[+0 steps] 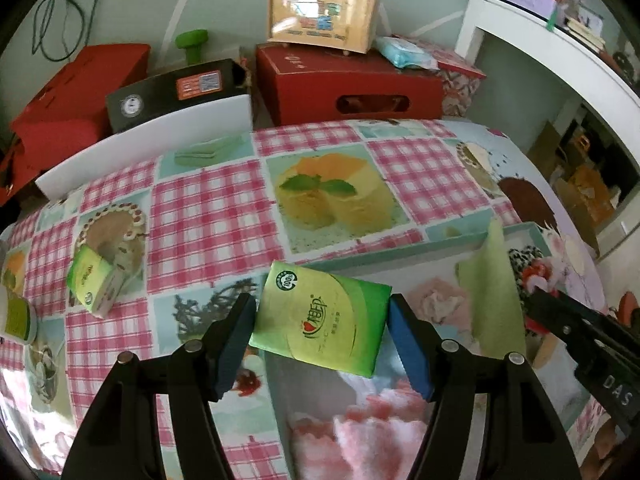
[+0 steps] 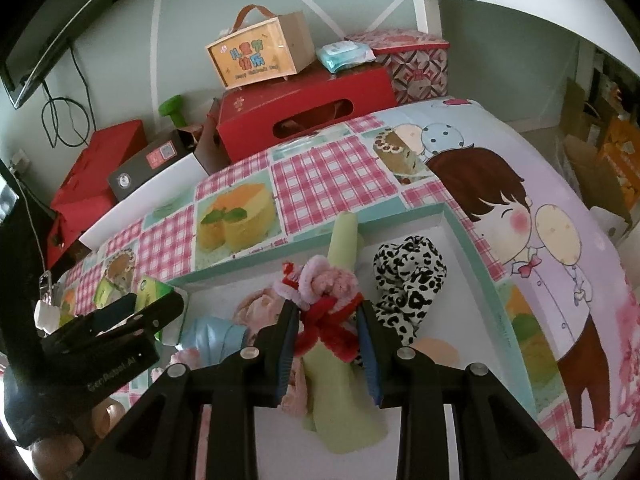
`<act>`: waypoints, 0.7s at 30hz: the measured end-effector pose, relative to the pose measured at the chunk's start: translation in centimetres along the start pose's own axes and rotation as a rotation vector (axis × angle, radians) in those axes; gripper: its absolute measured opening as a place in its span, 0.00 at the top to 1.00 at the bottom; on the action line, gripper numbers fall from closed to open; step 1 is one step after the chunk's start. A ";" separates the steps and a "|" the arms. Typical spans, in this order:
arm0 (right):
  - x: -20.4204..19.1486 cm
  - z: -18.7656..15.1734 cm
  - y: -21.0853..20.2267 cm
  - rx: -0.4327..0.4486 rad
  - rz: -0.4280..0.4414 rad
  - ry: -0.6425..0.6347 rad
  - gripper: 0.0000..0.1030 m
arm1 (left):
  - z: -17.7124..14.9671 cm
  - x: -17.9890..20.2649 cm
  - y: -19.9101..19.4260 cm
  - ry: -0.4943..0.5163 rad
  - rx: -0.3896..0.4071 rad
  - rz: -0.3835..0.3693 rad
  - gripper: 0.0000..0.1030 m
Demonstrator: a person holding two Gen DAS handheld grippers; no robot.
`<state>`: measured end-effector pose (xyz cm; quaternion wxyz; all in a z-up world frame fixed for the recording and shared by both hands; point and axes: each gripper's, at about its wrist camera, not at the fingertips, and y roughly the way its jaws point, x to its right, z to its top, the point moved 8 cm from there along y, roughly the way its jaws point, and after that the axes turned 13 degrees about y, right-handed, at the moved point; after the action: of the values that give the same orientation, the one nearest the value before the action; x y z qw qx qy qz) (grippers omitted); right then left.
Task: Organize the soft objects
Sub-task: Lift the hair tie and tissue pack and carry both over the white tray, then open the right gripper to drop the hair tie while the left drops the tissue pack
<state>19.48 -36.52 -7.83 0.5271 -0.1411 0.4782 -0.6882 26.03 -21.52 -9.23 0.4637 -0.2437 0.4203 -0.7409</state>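
A green tissue packet (image 1: 322, 318) is held between the blue pads of the left gripper (image 1: 322, 326), lifted above the near-left corner of a shallow white tray with a teal rim (image 1: 400, 250); the packet is tilted and is pressed at both short sides. In the right wrist view, a pink and red fuzzy pipe-cleaner bundle (image 2: 326, 304) is seen clamped between the fingers of the right gripper (image 2: 327, 322), just over the tray's interior. Beneath and behind that bundle a pale green cloth strip (image 2: 344, 248) is laid lengthwise, with a black-and-white leopard-print scrunchie (image 2: 412, 280) just beside it on the right. To the left inside the tray, a light blue soft item (image 2: 212, 334) and pale pink fabric (image 2: 256, 304) are lying close together; their edges cannot be told apart clearly. A second green tissue packet (image 1: 96, 280) is standing well apart on the patterned tablecloth (image 1: 208, 216), and a small white-and-green container (image 1: 18, 318) is cut off at the left edge. Behind the table, a red box with a cut-out handle (image 1: 348, 88), a tan gift box with a strap (image 1: 322, 14), a blue wet-wipes pack (image 1: 404, 52), a black box (image 1: 176, 92) and a green dumbbell (image 1: 192, 42) are stacked against the wall.
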 end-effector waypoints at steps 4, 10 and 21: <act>0.2 -0.1 0.2 -0.007 -0.007 0.001 0.69 | -0.3 1.6 0.7 0.016 -0.021 -0.057 0.34; 0.4 -0.2 0.5 -0.017 -0.012 0.002 0.69 | -0.7 3.3 1.3 0.043 -0.044 -0.098 0.34; 0.7 -1.2 2.0 -0.068 -0.037 -0.015 0.68 | -1.0 4.2 1.8 0.065 -0.067 -0.106 0.34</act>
<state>19.54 -36.48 -10.27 0.5129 -0.1728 0.4948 -0.6799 24.19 -25.25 -11.39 0.4014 -0.2570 0.4463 -0.7574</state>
